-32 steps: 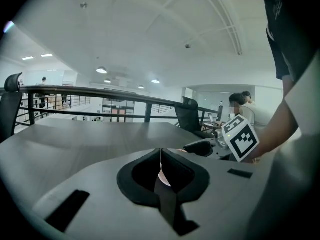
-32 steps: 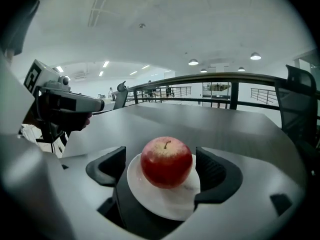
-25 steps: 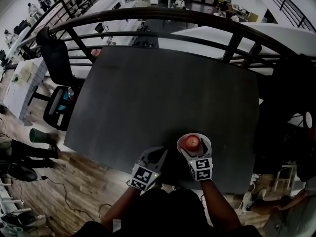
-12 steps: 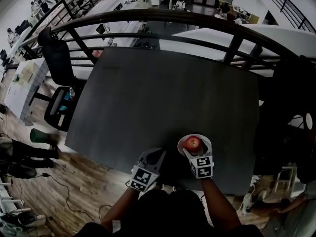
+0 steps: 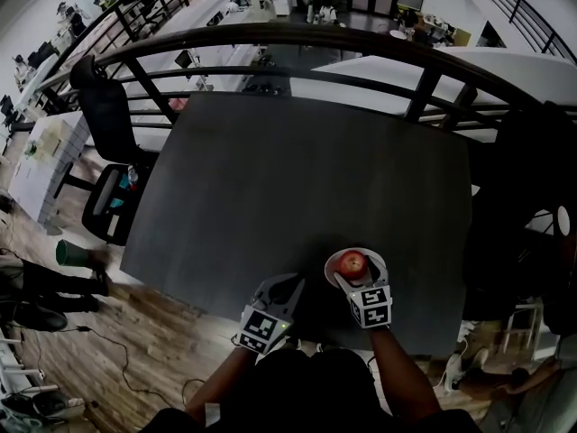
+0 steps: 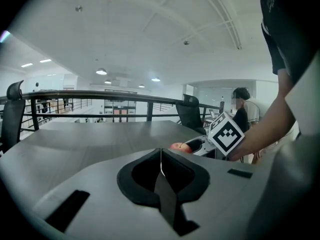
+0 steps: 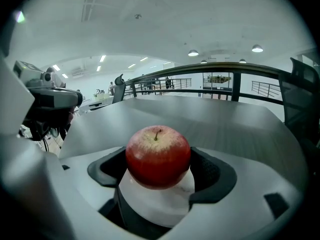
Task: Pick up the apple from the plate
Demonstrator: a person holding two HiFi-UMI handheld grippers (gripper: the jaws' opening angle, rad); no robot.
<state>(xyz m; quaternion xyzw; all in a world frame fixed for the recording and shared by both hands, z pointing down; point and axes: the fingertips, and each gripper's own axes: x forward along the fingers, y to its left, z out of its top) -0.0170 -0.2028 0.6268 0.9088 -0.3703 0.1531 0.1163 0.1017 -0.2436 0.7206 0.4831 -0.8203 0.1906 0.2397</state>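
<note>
Head view: dark table (image 5: 297, 179) fills the middle, with a black chair (image 5: 104, 115) off its 10 o'clock corner and a railing (image 5: 361, 39) past the far edge. White plate (image 5: 376, 262) sits at about 5 o'clock on the table, close to my near edge. Red apple (image 5: 352, 262) rests in the middle of the plate. Right gripper (image 5: 354, 271) comes in from 6 o'clock, its jaws either side of the apple. Left gripper (image 5: 283, 285) sits at 8 o'clock of the plate, near it but apart, by the table's near edge

Left gripper view: jaws pressed together, pads meeting along one thin line, nothing between them. Apple (image 6: 179, 146) shows low at 1 o'clock beyond the jaws, with the right gripper's marker cube (image 6: 226, 134) just beside it. Table (image 6: 90, 139) runs on ahead to the railing

Right gripper view: apple (image 7: 158, 156) dead centre, stem up, between the two black pads, which sit against its sides at 3 and 9 o'clock; I read this as the jaws clamped on it. Its underside meets the plate (image 7: 160, 199), which shows white at 6 o'clock
</note>
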